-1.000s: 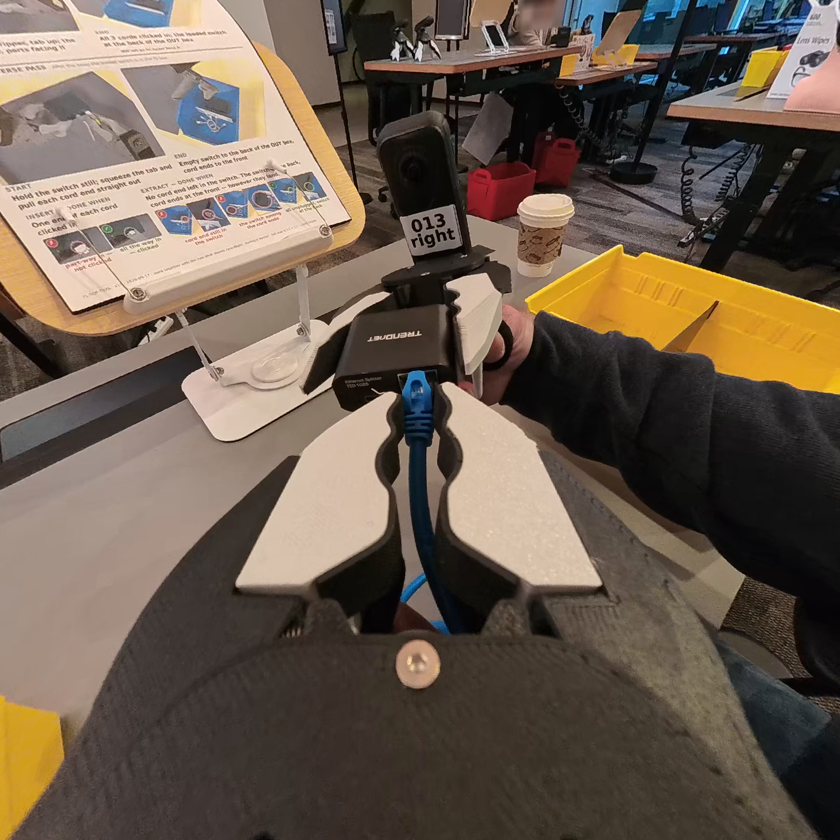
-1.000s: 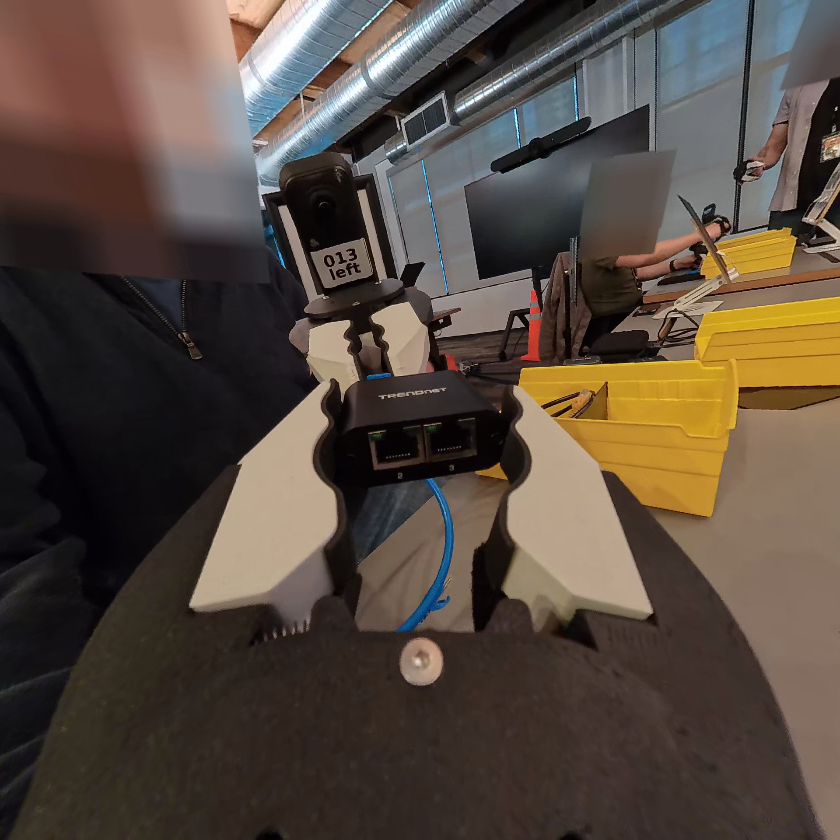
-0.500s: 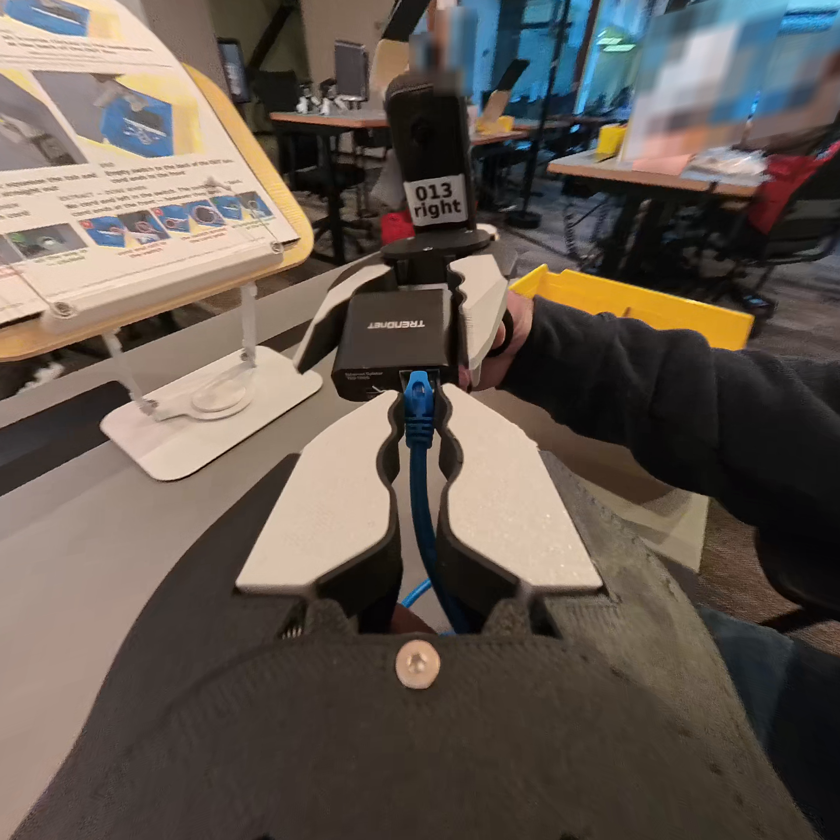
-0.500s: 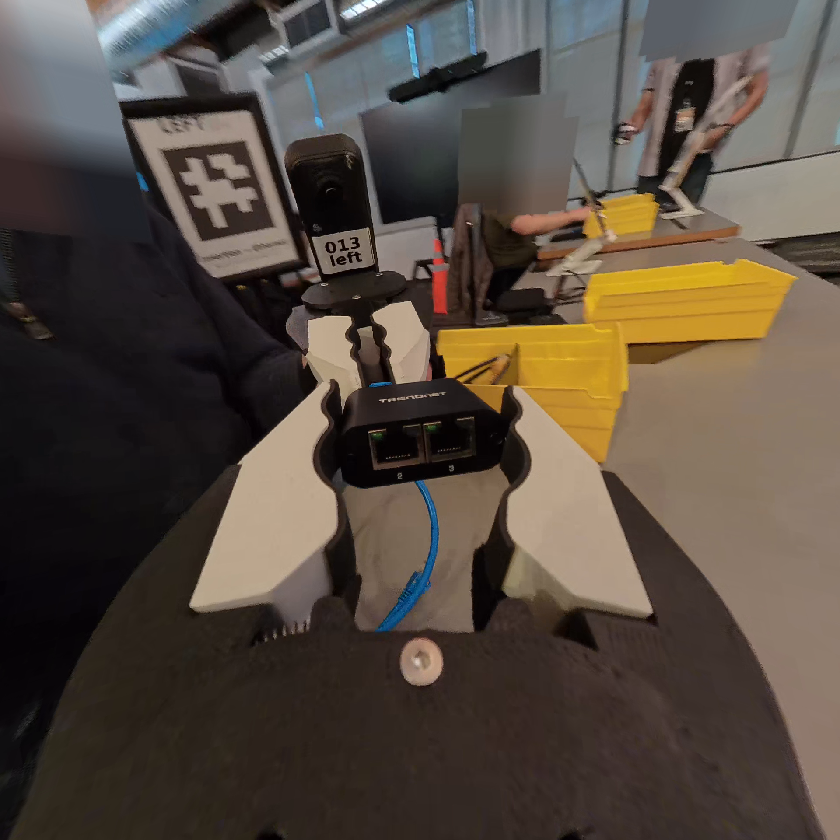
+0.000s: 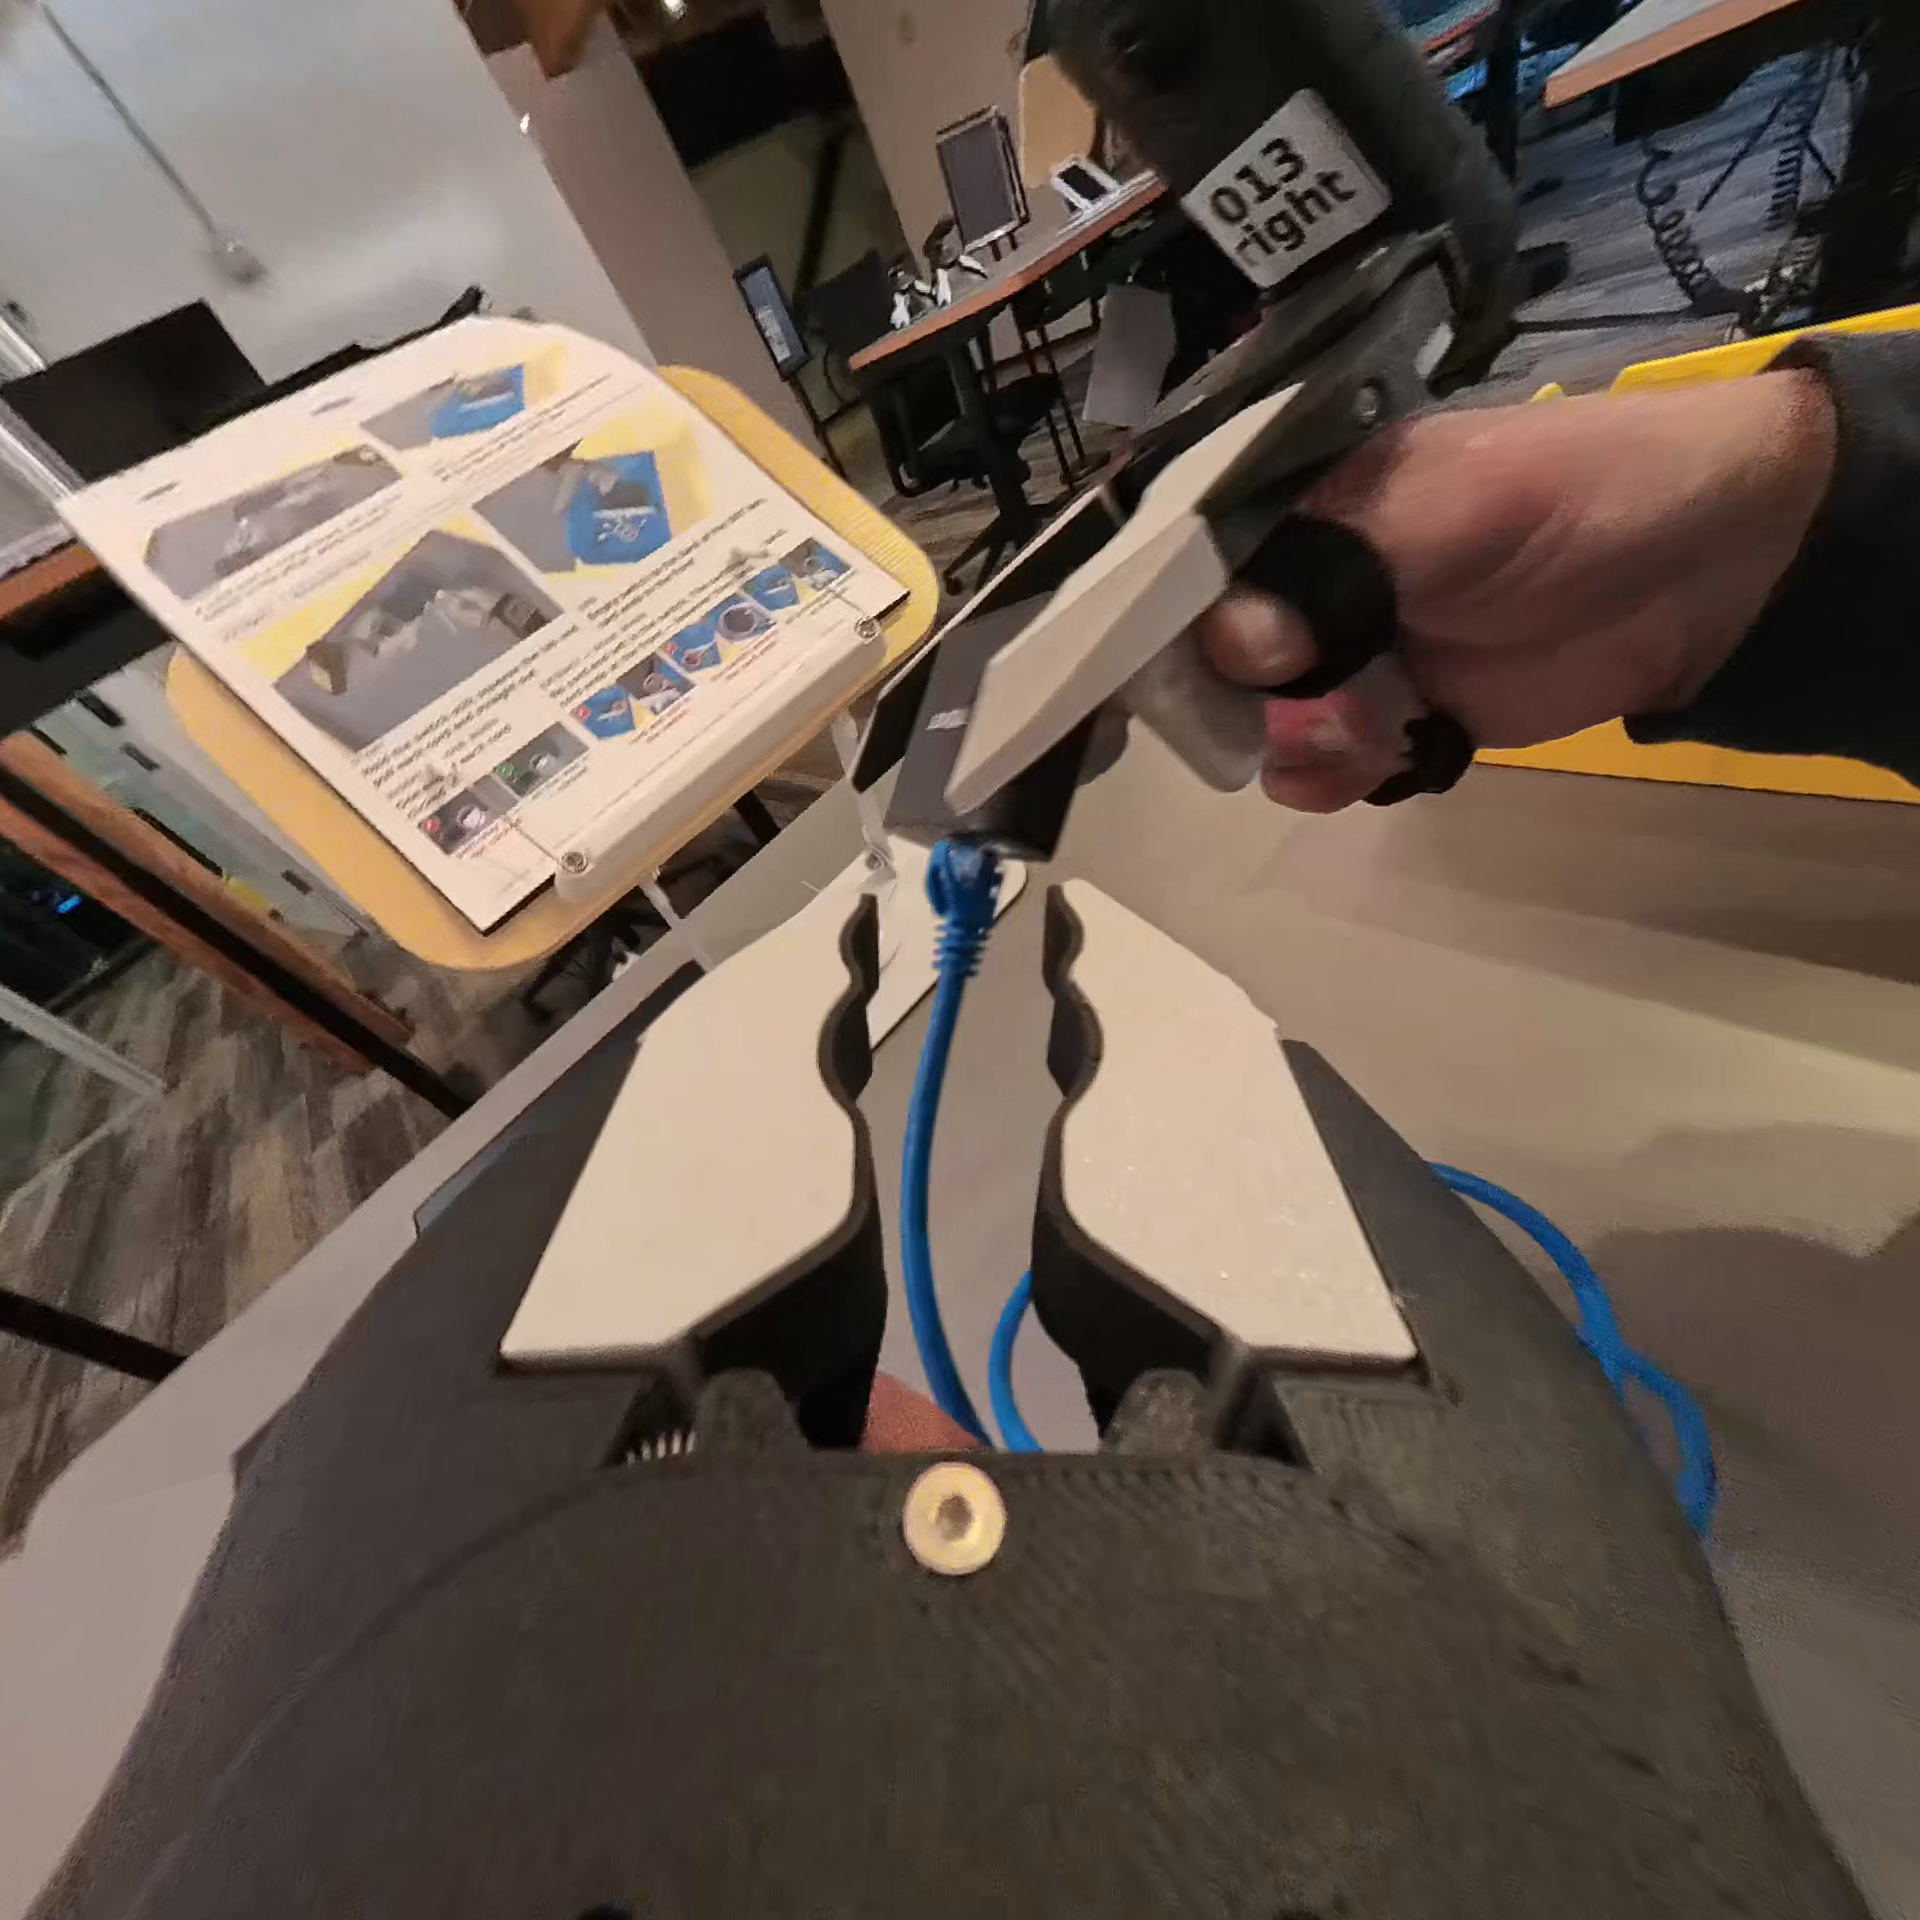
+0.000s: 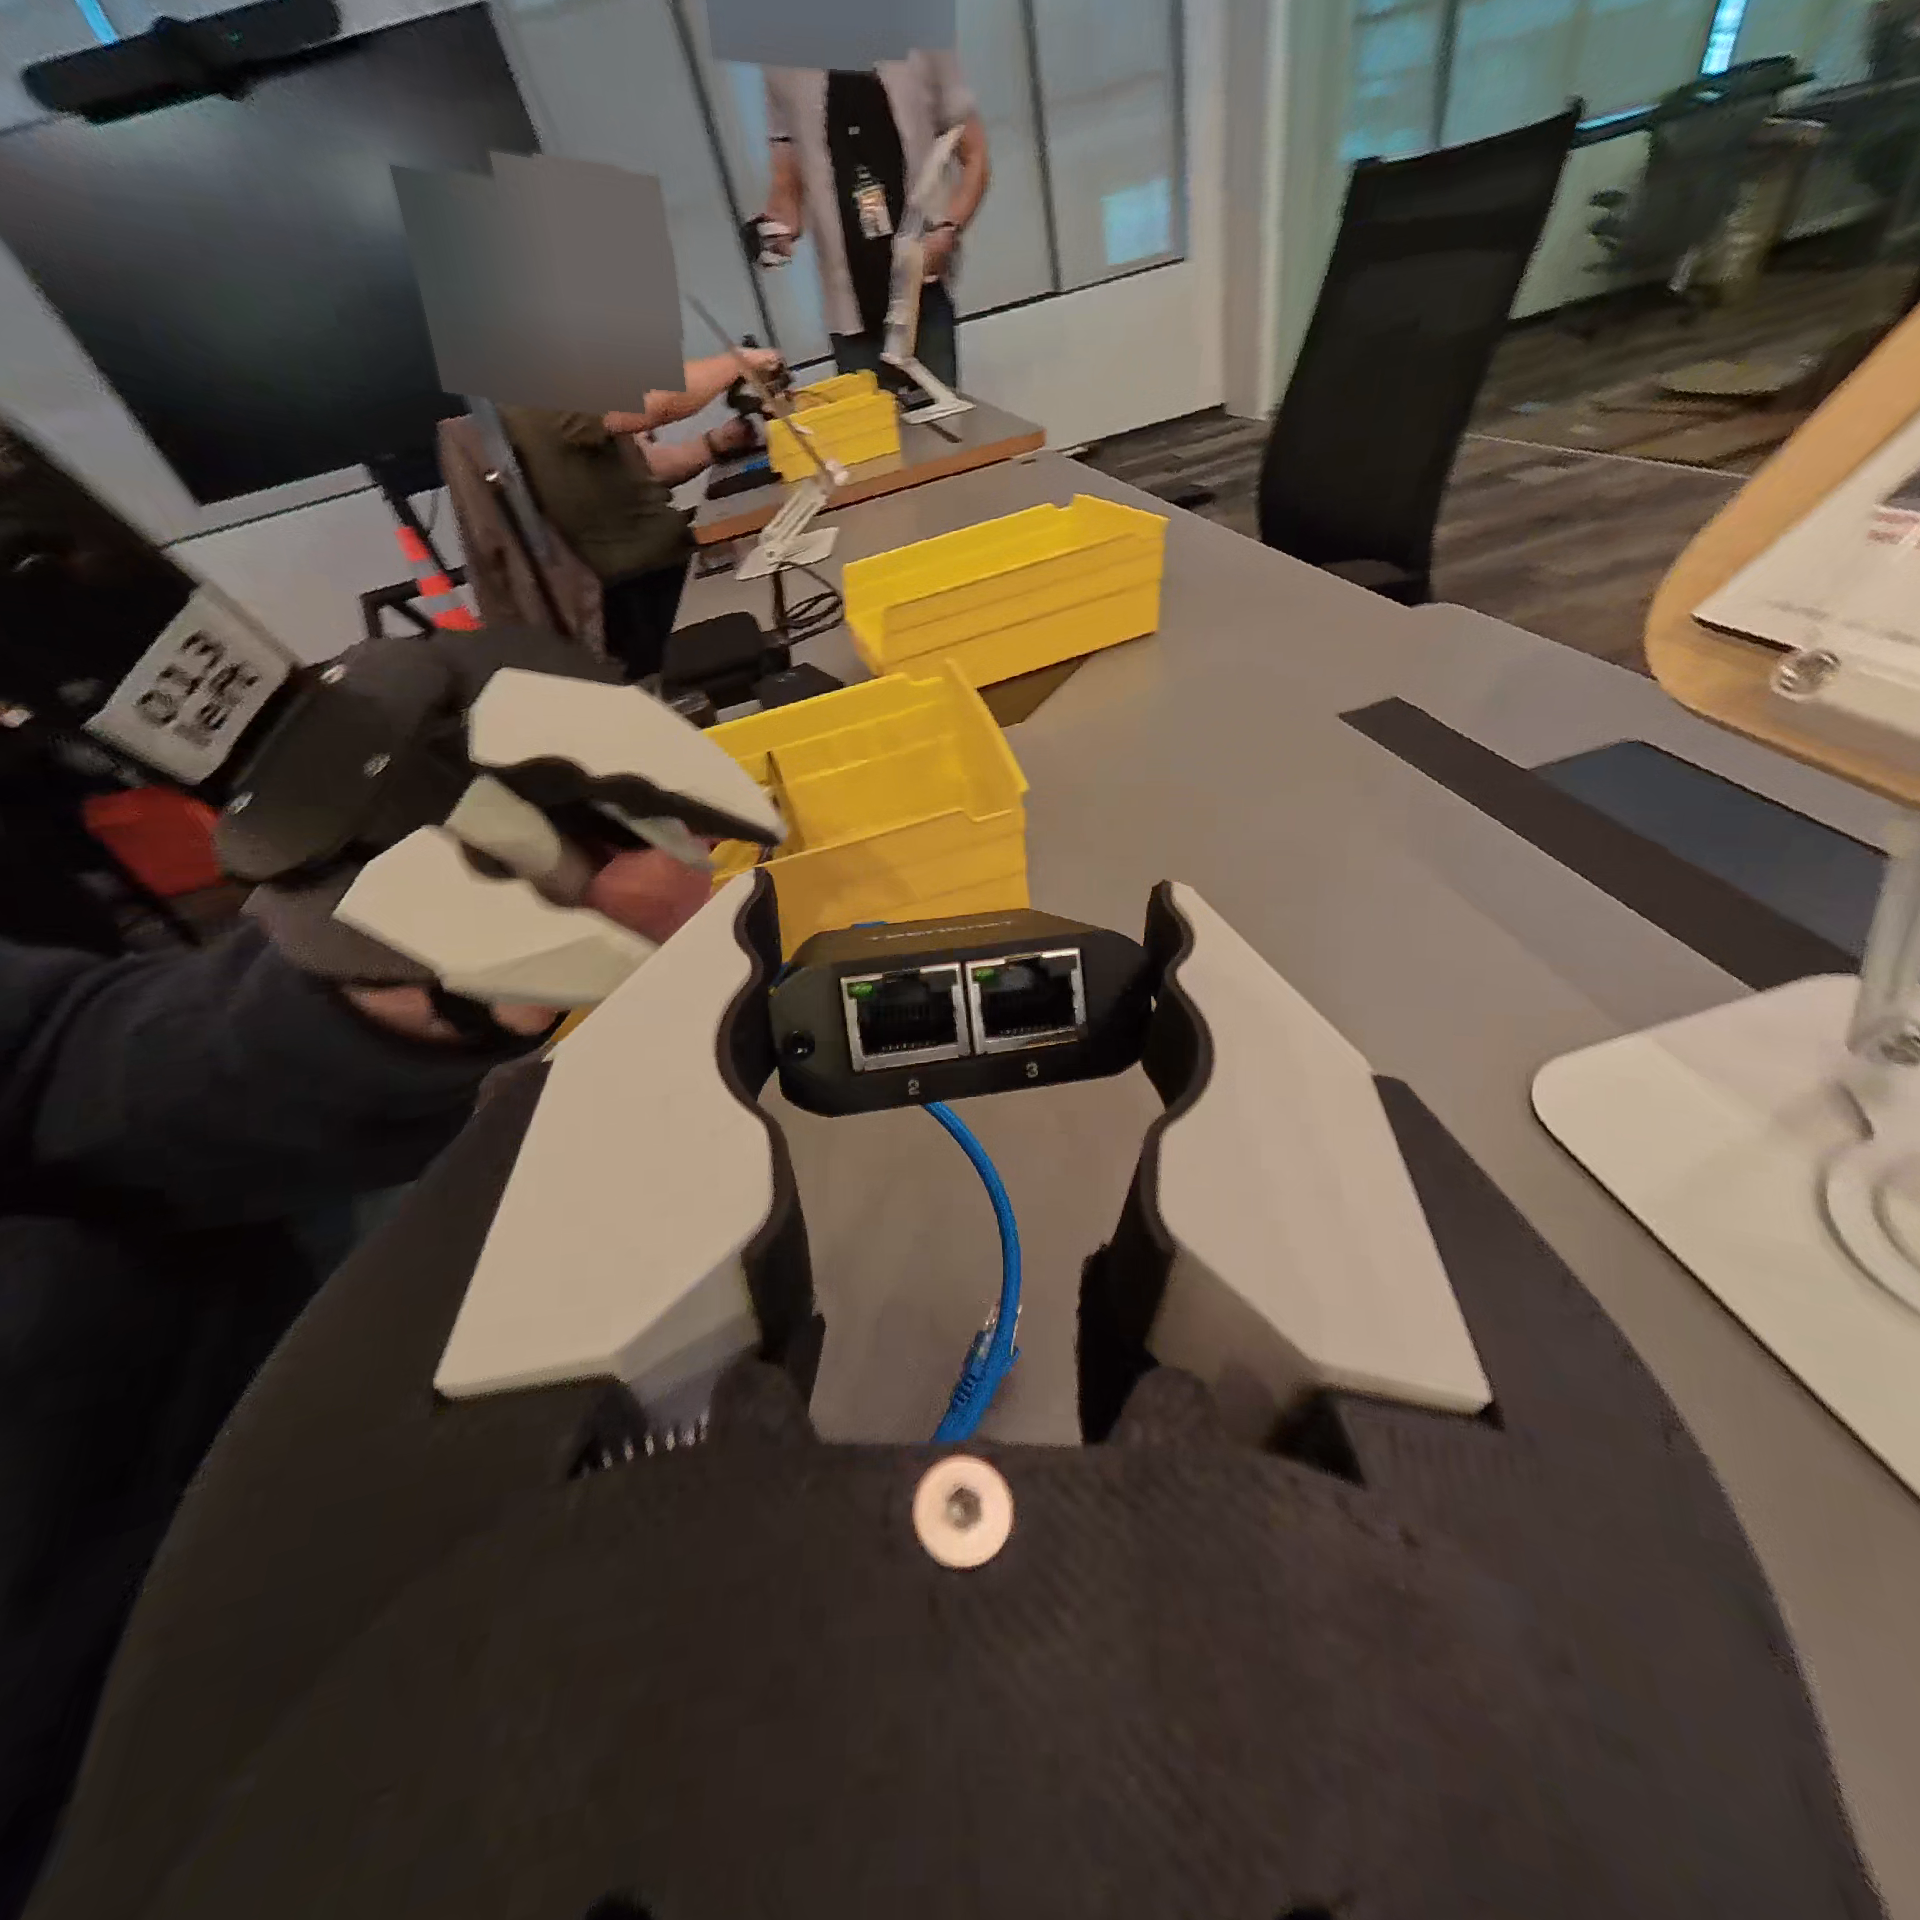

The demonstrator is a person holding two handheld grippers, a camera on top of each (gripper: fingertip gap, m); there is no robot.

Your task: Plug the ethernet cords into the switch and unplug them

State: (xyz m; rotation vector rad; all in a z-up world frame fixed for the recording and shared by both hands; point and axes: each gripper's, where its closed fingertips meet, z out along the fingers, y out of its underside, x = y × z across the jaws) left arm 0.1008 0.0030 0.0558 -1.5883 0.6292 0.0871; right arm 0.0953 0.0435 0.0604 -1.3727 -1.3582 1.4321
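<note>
One blue cord (image 5: 940, 1039) sits plugged into the far face of the switch (image 6: 951, 1008); that is all I can count as done. Starting on my left, my left gripper (image 5: 951, 914) has its fingers parted around the cord with a gap on both sides, gripping nothing, and the cord runs loose between them down to the grey table (image 5: 1507, 1039). Its other plug (image 6: 982, 1351) lies free on the table beneath the switch. Moving right, my right gripper (image 6: 961, 997) is clamped on the switch's two sides, holding it just above the table, with the two near ports facing me, both empty. Yellow bins (image 6: 883, 790) stand beyond it. By my reckoning the plugging stage is barely begun: two ports to fill, then every cord has yet to come out.
</note>
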